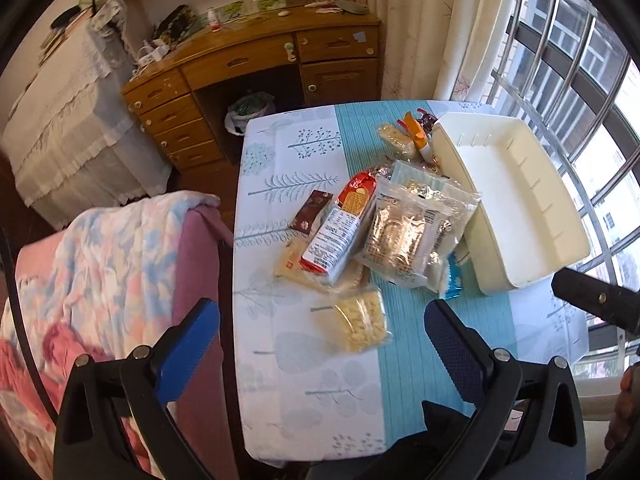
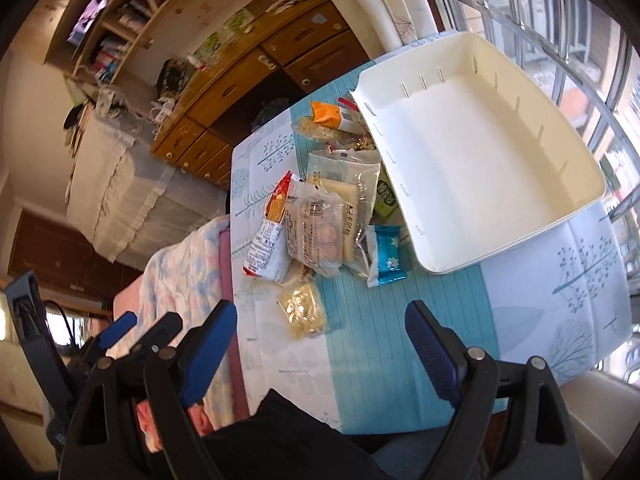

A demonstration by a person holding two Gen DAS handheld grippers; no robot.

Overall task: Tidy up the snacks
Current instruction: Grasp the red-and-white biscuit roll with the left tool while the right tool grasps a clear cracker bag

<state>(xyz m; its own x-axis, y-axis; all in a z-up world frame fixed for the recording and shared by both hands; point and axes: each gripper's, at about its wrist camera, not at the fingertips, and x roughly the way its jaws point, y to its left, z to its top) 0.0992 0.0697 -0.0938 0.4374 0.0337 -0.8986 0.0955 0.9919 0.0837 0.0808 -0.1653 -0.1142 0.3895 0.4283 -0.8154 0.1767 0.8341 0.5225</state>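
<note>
Room: a bedroom corner with a curved wooden desk with drawers (image 1: 256, 68), a white lace-covered bed (image 1: 68, 128) and a barred window (image 1: 580, 64) behind pale curtains.
Surface: a small table under a white-and-teal tree-print cloth (image 1: 288, 360), beside a pink quilted blanket (image 1: 100, 264).
Snacks: a loose pile of wrapped snack packets (image 1: 380, 224) lies mid-table, overlapping one another.
Container: one empty cream plastic rectangular bin (image 2: 472, 152) sits tilted, its near-left edge propped on the pile, just beside the window side of the table.
Countable packets: one red-and-white biscuit pack (image 1: 340, 232), one clear bag of foil-wrapped sweets (image 1: 404, 232), one teal foil packet (image 2: 386, 256), one orange-ended bar (image 2: 332, 114), and one clear pack of pale crackers (image 1: 360, 320) lying nearest the grippers (others beneath are too buried to count).
Left gripper (image 1: 320, 332): blue-padded jaws spread wide with nothing between them, above the near table edge and the cracker pack.
Right gripper (image 2: 320, 332): jaws likewise wide apart and empty, above the teal stripe of the cloth.
In the way: the bin's raised edge covers part of the pile.
Hard to make out: packet labels are blurred; a green packet (image 2: 386, 200) is half hidden under the bin.
</note>
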